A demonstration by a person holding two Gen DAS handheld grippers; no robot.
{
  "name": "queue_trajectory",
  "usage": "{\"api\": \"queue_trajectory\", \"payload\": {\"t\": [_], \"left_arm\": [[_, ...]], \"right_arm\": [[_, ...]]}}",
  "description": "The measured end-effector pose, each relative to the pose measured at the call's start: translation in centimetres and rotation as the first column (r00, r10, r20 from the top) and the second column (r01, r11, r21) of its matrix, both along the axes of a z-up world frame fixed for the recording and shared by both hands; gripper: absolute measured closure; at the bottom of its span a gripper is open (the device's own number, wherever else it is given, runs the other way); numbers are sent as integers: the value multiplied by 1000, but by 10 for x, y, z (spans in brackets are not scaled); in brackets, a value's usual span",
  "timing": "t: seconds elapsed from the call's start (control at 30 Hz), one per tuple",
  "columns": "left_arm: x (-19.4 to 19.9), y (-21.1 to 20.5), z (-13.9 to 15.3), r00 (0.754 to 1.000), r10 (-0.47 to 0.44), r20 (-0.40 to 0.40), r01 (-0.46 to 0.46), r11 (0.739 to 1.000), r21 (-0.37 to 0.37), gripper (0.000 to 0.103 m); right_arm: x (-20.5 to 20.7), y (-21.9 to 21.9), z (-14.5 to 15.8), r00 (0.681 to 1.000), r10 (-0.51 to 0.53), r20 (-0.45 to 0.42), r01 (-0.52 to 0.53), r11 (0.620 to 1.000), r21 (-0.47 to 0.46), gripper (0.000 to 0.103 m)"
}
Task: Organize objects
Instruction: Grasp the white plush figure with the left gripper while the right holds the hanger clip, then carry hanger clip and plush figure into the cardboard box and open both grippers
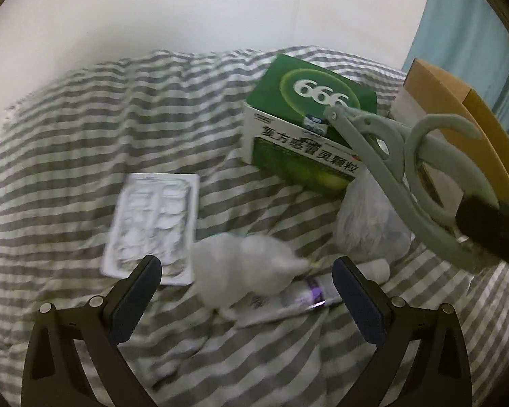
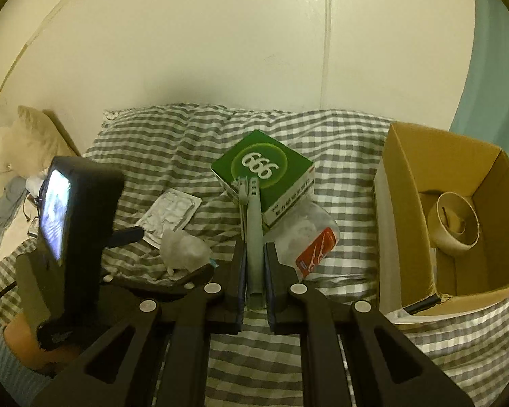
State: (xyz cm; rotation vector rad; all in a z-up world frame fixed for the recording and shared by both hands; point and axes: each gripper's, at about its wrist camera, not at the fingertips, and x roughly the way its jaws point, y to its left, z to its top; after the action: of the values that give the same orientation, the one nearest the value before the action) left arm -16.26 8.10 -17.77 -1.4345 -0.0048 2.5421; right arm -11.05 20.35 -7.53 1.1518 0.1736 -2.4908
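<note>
- My right fingers [image 2: 254, 271] clamp grey scissors [image 2: 253, 224], lifted left of the cardboard box [image 2: 407, 169], probably bound for it.
- My left fingers [image 1: 246, 291] spread open above a white wad [image 1: 244, 268], left of that box.

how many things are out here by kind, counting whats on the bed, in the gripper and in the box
Medicine box: 1
Blister pack: 1
Ointment tube: 1
Clear plastic bags: 2
Scissors, held in the right gripper: 1
Tape roll in the cardboard box: 1
Cardboard box: 1
Total: 8
</note>
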Motion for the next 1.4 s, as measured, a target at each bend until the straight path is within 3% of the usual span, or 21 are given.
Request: {"api": "queue_trajectory", "payload": {"t": [0.07,0.17,0.47,0.7,0.97,1.27,1.4], "left_arm": [[-6,1,-9,1000,-6,25,6,1000,20,3],[-8,1,-17,998,-21,59,18,999,39,22],[19,-15,16,1000,18,7,-19,999,42,22],[56,-21,68,996,52,-65,-50,998,38,22],[93,-8,148,975,46,-216,-44,999,14,22],[108,47,222,933,12,-359,11,998,62,22],[97,80,241,918,-25,-397,53,997,60,22]], "right_arm": [[-3,1,-3,1000,-3,9,3,1000,-3,94],[-5,1,-7,1000,-3,24,3,1000,-11,95],[1,2,5,1000,12,-1,-12,1000,-23,95],[29,9,51,996,26,-87,-31,998,-54,95],[60,27,103,986,18,-165,-31,996,-78,95],[83,63,186,951,19,-308,-26,999,-22,95],[71,92,216,950,5,-313,-13,1000,-23,95]]}}
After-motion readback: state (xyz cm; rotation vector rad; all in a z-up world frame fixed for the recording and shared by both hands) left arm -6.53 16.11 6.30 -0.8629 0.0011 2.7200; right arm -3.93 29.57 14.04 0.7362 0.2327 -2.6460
